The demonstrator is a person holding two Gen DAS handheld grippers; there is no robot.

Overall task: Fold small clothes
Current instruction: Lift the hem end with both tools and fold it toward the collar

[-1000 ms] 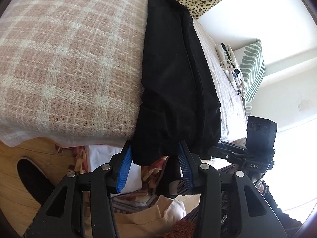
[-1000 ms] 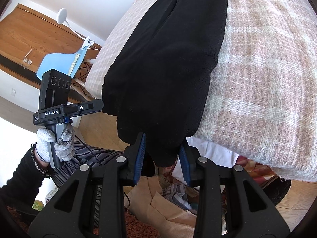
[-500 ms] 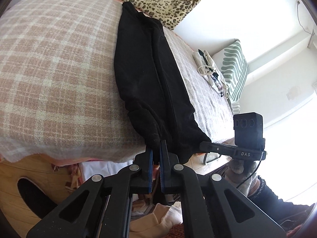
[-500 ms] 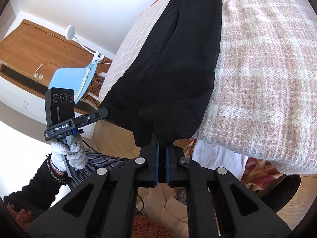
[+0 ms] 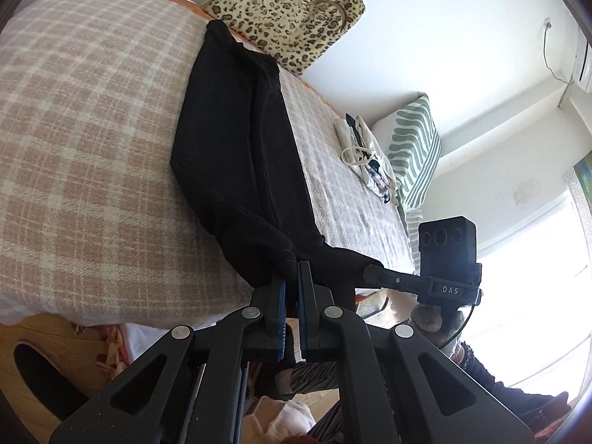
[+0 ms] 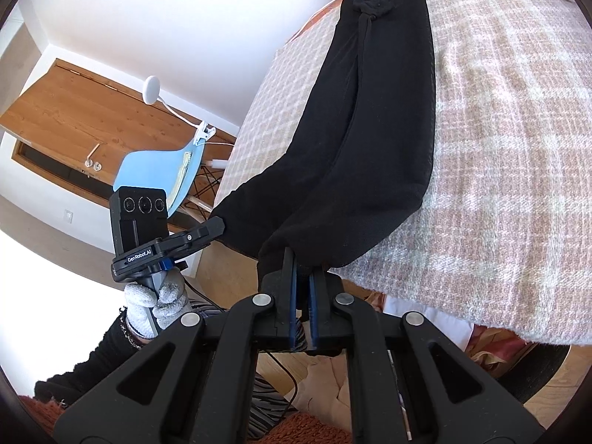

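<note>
A pair of black trousers [image 5: 236, 148] lies lengthwise on a pink-and-white checked blanket [image 5: 85, 129] over the bed, legs toward me. My left gripper [image 5: 290, 277] is shut on the hem of one leg at the bed's near edge. My right gripper [image 6: 301, 270] is shut on the hem of the other leg [image 6: 355, 170]. Each gripper shows in the other's view: the right one [image 5: 373, 272] holds its hem beside mine, the left one [image 6: 218, 227] holds the hem at the left. The hems are lifted slightly off the blanket edge.
A leopard-print bag [image 5: 292, 11] stands at the bed's far end. A folded pale garment [image 5: 366, 159] and a green striped pillow [image 5: 414, 155] lie at the right. A blue chair [image 6: 159, 170] and wooden door [image 6: 74, 125] are left. Loose clothes [image 5: 281, 418] lie on the floor below.
Both grippers have closed from open onto the trouser hems and pulled them up and back, so the legs now stretch straighter along the blanket.
</note>
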